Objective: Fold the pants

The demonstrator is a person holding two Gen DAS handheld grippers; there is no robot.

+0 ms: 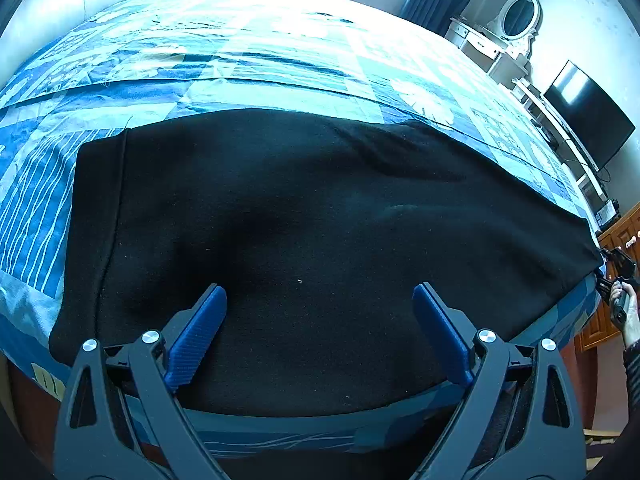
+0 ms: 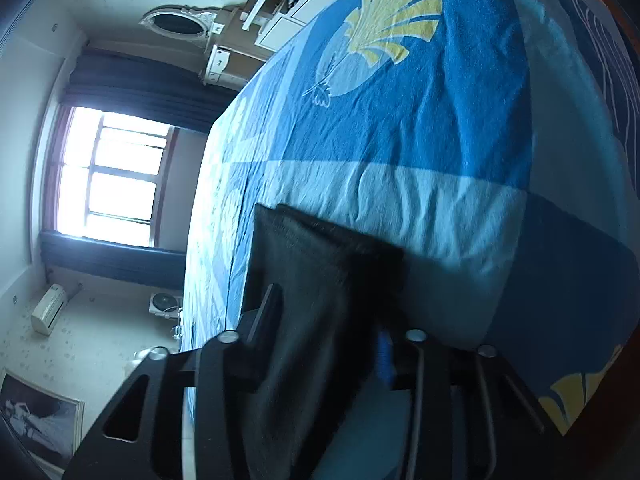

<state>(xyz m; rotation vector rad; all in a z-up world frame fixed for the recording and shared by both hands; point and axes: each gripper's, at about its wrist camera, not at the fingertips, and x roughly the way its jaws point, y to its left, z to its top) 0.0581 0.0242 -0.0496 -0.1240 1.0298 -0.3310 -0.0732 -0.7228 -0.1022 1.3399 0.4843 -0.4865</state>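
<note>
pants (image 1: pixel 304 240): one pair, black, spread flat on the bed (image 1: pixel 240 60) near its front edge, filling the middle of the left wrist view; hem-like band at 9 o'clock, far end tapering to 3 o'clock.

left gripper (image 1: pixel 320 300): jaws wide apart, hovering over the near edge of the cloth at 6 o'clock, holding nothing.

right gripper (image 2: pixel 324 320): jaws together, clamped on a corner of the pants; cloth bunched between the fingers. in the left view it shows at 3 o'clock, at the far tip of the pants.

step in hand (judgement): getting a second hold so the fold can be carried over. to do it well: bring the left jaws down on the near edge, pinch both layers, keep the right end taut so the cloth does not sag, then lift both ends level.

counts: pants 1; grippers 2; bed 1; mirror (image 1: pixel 519 16) 1; tv (image 1: pixel 588 120) 1; window (image 2: pixel 112 176) 1.
</note>
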